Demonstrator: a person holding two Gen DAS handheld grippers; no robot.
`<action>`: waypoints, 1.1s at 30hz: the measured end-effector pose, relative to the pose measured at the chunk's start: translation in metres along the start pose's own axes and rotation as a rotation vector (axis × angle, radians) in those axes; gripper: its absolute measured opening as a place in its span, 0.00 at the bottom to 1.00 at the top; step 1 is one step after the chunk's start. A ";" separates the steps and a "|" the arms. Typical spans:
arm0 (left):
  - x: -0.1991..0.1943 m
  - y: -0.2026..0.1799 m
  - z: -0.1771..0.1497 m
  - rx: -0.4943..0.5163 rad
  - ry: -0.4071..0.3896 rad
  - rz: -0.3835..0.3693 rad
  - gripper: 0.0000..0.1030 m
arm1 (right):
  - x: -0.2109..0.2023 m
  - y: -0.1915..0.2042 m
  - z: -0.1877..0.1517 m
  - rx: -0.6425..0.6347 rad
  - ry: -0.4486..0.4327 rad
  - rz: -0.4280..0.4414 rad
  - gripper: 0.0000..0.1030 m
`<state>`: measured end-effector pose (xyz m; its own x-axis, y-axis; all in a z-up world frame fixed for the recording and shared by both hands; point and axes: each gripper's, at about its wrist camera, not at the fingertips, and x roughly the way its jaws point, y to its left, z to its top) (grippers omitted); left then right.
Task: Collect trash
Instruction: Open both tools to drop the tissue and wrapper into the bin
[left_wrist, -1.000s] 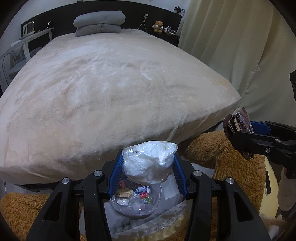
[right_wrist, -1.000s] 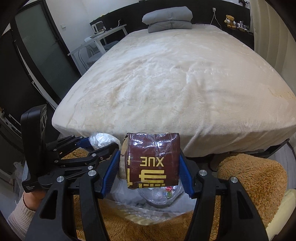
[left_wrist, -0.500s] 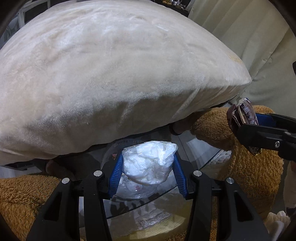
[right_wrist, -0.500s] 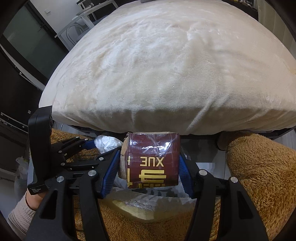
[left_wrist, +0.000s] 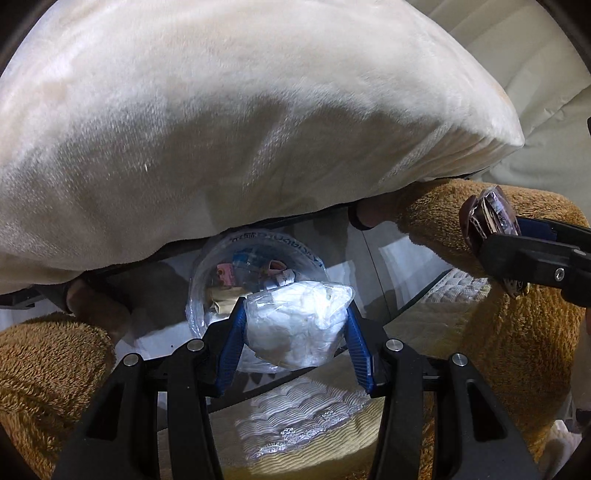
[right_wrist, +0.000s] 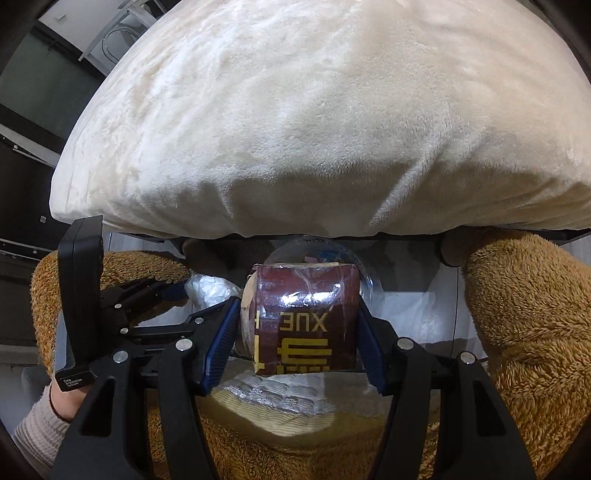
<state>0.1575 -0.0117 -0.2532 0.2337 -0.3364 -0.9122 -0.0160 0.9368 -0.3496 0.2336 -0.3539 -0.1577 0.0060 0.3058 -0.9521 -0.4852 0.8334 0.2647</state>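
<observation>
A: Left gripper (left_wrist: 295, 325) — what's it doing?
B: Fingers closed on a crumpled clear plastic bag (left_wrist: 295, 325) w/ white stuff inside, blue pads (left_wrist: 231, 347) pressing both sides. It's angled down toward a glass table (left_wrist: 406, 288), right over a clear bowl (left_wrist: 207, 273) w/ small bits of trash in it.
A: And the right gripper (right_wrist: 301, 325)?
B: Clamped on a dark red packet (right_wrist: 306, 321) w/ gold letters, "XUE" showing upside down. Wrapped in shiny film, sits square between the fingers. Same tilt — pointing down at the bowl (right_wrist: 365, 280), which peeks out behind the packet.
A: How do the two sit relative to each other?
B: Side by side, near each other. From the right cam the left gripper (right_wrist: 207, 291) is at left, bag (right_wrist: 210, 291) in it, person's hand (right_wrist: 62, 402) in a grey sleeve on the grip. From the left cam the right gripper (left_wrist: 491, 232) comes in from the right edge w/ the packet (left_wrist: 487, 218) edge-on.
A: Surroundings?
B: Cream blanket (left_wrist: 240, 129) hangs just above the table; brown fuzzy fabric (left_wrist: 517, 332) on both sides.
</observation>
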 end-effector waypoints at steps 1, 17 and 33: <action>0.003 0.002 0.000 -0.004 0.009 -0.001 0.47 | 0.003 -0.001 0.000 0.002 0.007 -0.003 0.58; 0.030 0.021 -0.001 -0.052 0.107 -0.014 0.47 | 0.043 0.001 0.006 0.020 0.103 0.004 0.58; 0.029 0.020 -0.003 -0.050 0.108 0.003 0.75 | 0.030 -0.003 0.012 0.036 0.068 0.009 0.75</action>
<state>0.1613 -0.0032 -0.2868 0.1273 -0.3448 -0.9300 -0.0660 0.9326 -0.3548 0.2463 -0.3418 -0.1856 -0.0585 0.2825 -0.9575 -0.4528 0.8473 0.2777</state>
